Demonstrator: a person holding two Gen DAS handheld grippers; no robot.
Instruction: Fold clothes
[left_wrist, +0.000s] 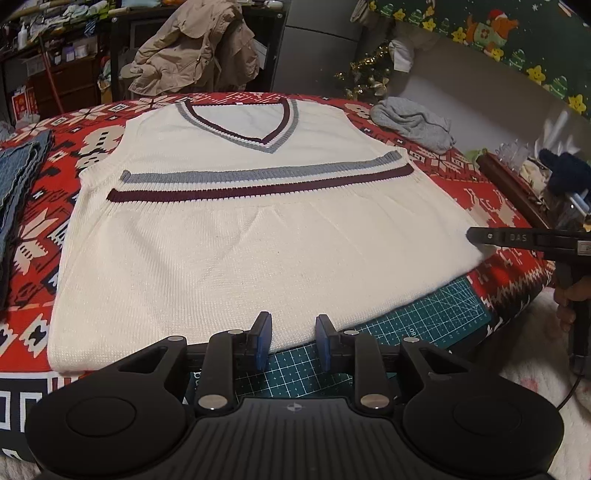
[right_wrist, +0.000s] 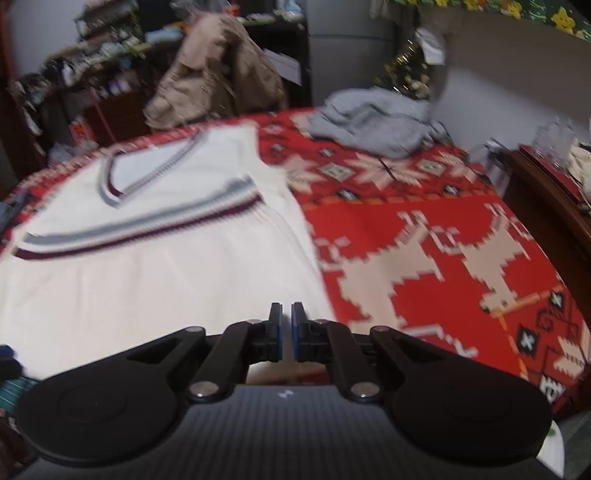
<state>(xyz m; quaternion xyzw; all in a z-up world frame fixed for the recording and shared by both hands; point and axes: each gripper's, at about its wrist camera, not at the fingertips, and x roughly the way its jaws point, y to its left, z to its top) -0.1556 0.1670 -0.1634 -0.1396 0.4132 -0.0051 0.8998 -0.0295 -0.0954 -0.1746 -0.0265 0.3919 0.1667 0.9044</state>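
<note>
Cream V-neck knit vest (left_wrist: 236, 236) spread flat, face up on the red patterned table (left_wrist: 491, 192), neck far, hem near, long axis running away; left claw (left_wrist: 291, 341) apart at mid-hem, right claw (right_wrist: 286, 332) nearly together, empty, at right hem corner.

A cream knitted sleeveless vest (left_wrist: 236, 236) with a fine ribbed weave lies on a red patterned woven blanket (right_wrist: 424, 236). The matt black plastic left gripper (left_wrist: 291, 328) has blue, seemingly rubbery pads (left_wrist: 260, 345).
</note>
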